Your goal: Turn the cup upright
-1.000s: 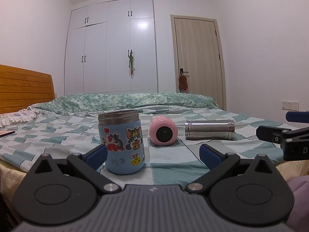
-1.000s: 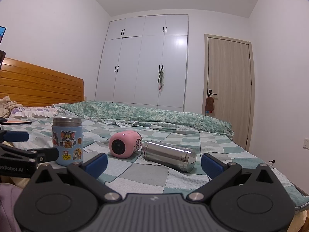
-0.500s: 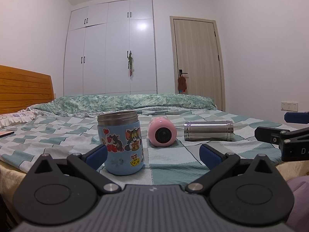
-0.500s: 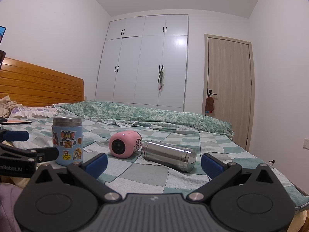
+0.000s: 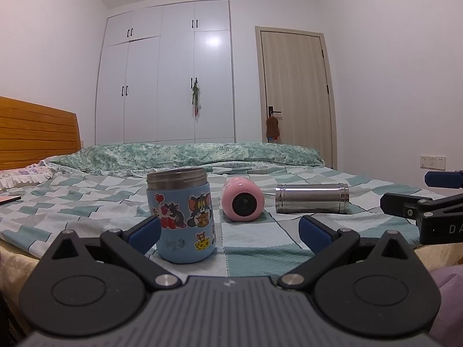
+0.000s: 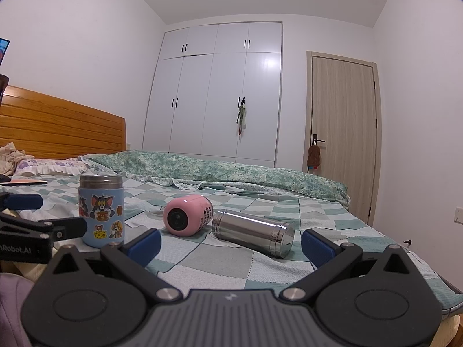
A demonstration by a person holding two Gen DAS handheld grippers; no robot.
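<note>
Three cups are on the checked bed cover. A blue cartoon-sticker cup stands upright at the left. A pink cup lies on its side in the middle, one round end facing me. A steel cup lies on its side at the right. My left gripper is open and empty, just in front of the blue cup. My right gripper is open and empty, in front of the steel cup.
A folded green quilt lies behind the cups. A wooden headboard and pillow are at the left. A white wardrobe and a door are at the far wall. The bed's near edge is just below the grippers.
The left wrist view has drifted slightly; the cups sit a touch lower and further left in it. The right gripper has not moved. Both stay open.
</note>
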